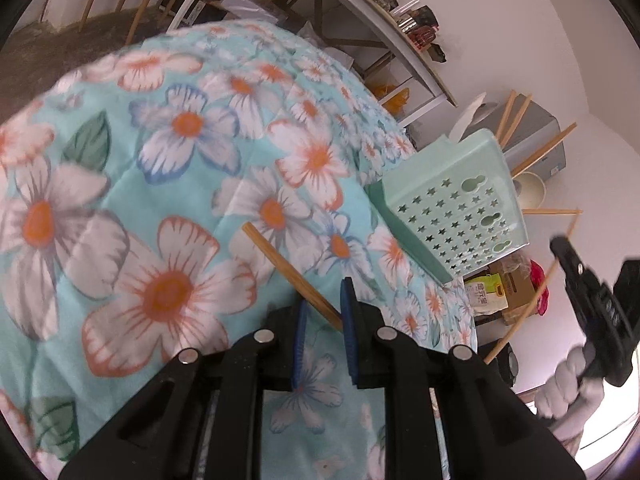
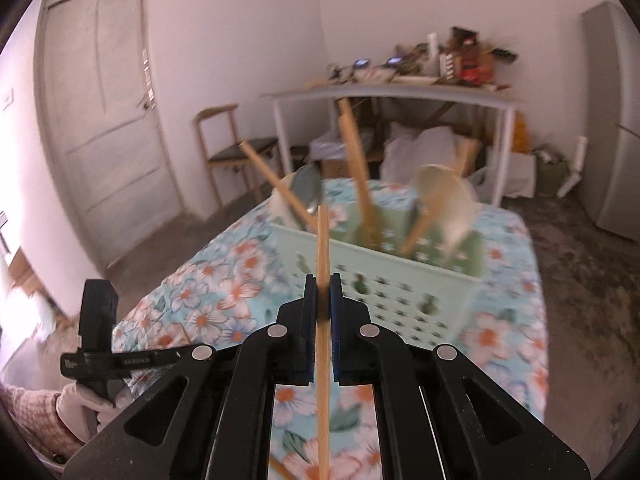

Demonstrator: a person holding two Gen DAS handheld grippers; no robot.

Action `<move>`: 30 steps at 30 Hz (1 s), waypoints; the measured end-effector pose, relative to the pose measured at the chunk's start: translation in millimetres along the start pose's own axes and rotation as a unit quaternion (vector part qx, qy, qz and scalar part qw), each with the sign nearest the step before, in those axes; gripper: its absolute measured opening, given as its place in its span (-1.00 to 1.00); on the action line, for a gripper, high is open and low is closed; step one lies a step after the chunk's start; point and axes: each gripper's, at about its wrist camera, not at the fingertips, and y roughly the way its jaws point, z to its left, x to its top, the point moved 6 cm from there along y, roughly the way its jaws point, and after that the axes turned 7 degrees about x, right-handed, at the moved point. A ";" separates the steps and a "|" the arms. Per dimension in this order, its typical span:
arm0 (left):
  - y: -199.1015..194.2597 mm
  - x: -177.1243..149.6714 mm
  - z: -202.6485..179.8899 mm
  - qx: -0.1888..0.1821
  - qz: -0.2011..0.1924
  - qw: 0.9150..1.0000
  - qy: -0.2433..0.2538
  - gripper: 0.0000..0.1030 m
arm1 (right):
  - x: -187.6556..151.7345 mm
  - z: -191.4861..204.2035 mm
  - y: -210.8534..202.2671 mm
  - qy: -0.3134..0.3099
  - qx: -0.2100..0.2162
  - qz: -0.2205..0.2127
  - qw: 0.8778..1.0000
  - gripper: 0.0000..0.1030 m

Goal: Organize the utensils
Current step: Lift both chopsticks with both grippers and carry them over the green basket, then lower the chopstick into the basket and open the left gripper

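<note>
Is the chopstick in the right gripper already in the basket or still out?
Out: the right gripper holds the chopstick short of the basket.

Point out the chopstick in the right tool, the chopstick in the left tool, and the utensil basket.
right chopstick (image 2: 322, 240), right wrist view, shaft above pads
left chopstick (image 1: 280, 262), left wrist view, mid-shaft
utensil basket (image 1: 452, 184), left wrist view, perforated wall

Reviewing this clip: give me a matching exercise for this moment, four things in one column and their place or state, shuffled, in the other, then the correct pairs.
Things
1. right gripper
2. left gripper
3. mint-green utensil basket
4. white spoon

Place or state
A. stands on the floral cloth, star-shaped holes in its side
B. shut on a chopstick that runs straight along the view
C. stands in the basket, bowl end up
D. grips a chopstick slanting away over the cloth

Pairs: 1-B, 2-D, 3-A, 4-C
</note>
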 end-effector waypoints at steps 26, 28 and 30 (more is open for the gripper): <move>-154.1 114.5 -238.7 -0.114 -0.311 0.912 0.241 -0.90 | -17.0 -18.1 -54.5 0.055 0.004 -0.072 0.996 -0.91; -145.4 125.2 -252.2 -0.104 -0.325 0.907 0.249 -0.90 | -16.6 -20.7 -54.3 0.060 0.008 -0.074 0.995 -0.91; -126.7 137.1 -262.0 -0.095 -0.322 0.908 0.249 -0.90 | -16.2 -24.1 -54.0 0.064 0.012 -0.076 0.995 -0.91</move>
